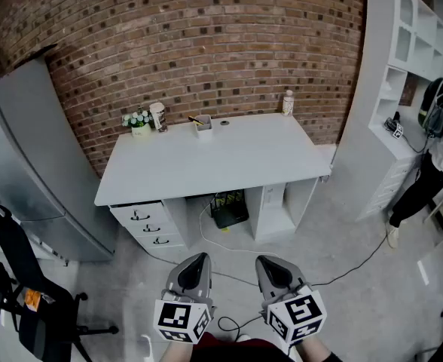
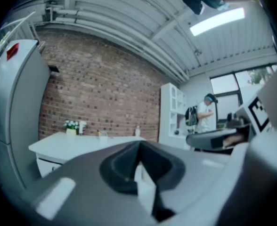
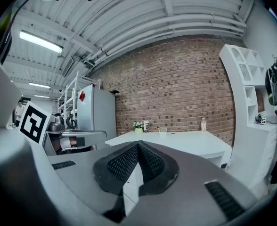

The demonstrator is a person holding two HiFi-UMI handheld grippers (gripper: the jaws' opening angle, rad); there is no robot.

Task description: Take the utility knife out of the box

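Note:
A small white box [image 1: 204, 130] stands near the back edge of the white desk [image 1: 229, 161], with the yellow-and-black utility knife [image 1: 197, 119] sticking out of its top. The right gripper view shows the box [image 3: 163, 130] small and far off. Both grippers are low at the bottom of the head view, over the floor and well short of the desk. My left gripper [image 1: 194, 259] is shut with nothing in it, its jaws meeting at the tip [image 2: 139, 144]. My right gripper [image 1: 268, 262] is shut and empty too, pads together [image 3: 138, 144].
On the desk's back edge are a potted plant [image 1: 139, 121], a tin [image 1: 158, 116] and a bottle [image 1: 288, 102]. Drawers [image 1: 149, 225] sit under the desk's left. A grey cabinet [image 1: 33, 153] and office chair [image 1: 18, 274] stand left. A white shelf unit [image 1: 402, 74] and a person [image 1: 432, 164] are right.

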